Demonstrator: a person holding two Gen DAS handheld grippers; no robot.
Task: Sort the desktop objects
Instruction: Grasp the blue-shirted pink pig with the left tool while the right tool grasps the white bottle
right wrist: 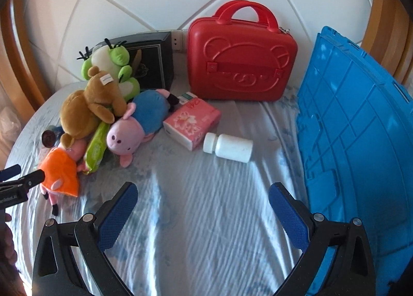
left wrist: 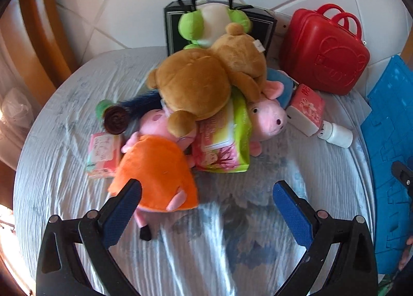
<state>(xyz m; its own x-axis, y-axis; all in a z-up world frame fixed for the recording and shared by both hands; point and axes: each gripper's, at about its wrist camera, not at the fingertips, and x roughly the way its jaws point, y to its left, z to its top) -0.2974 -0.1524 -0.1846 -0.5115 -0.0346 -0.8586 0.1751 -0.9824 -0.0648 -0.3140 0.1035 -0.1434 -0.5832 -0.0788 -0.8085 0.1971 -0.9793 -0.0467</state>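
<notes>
Left tool (left wrist: 206, 194): wide open and holding nothing; its left pad (left wrist: 121, 208) sits at the hem of the nearest toy, which suggests that toy is the likely first pick.
Right tool (right wrist: 202, 198): also spread wide and empty, hovering over bare cloth, with nothing between its fingers.
Desk (right wrist: 196, 218): a round top under a wrinkled, shiny pale cover; the near half is bare, the things crowd the far half.
Orange-dressed pig plush (left wrist: 155, 180): nearest item, lying flat at the front edge of the heap, legs toward the camera, so it is easy to reach without disturbing the rest.
Green tissue pack (left wrist: 224, 138): wedged under the heap, propping the toys above it.
Brown bear plush (left wrist: 196, 84): sprawled on top of the pile; lifting lower items first would probably tip it.
Blue-dressed pig plush (right wrist: 134, 125): lying on its side, right of the bear.
Pink tissue box (right wrist: 192, 121): just beside that pig.
White bottle (right wrist: 228, 146): on its side, free to roll, touching or nearly touching the box.
Blue crate (right wrist: 356, 128): at the right edge; probably the sorting bin.
Red case (right wrist: 241, 61): upright at the back.
Green plush (right wrist: 116, 63): leaning on the black box (right wrist: 152, 58), farthest back.
</notes>
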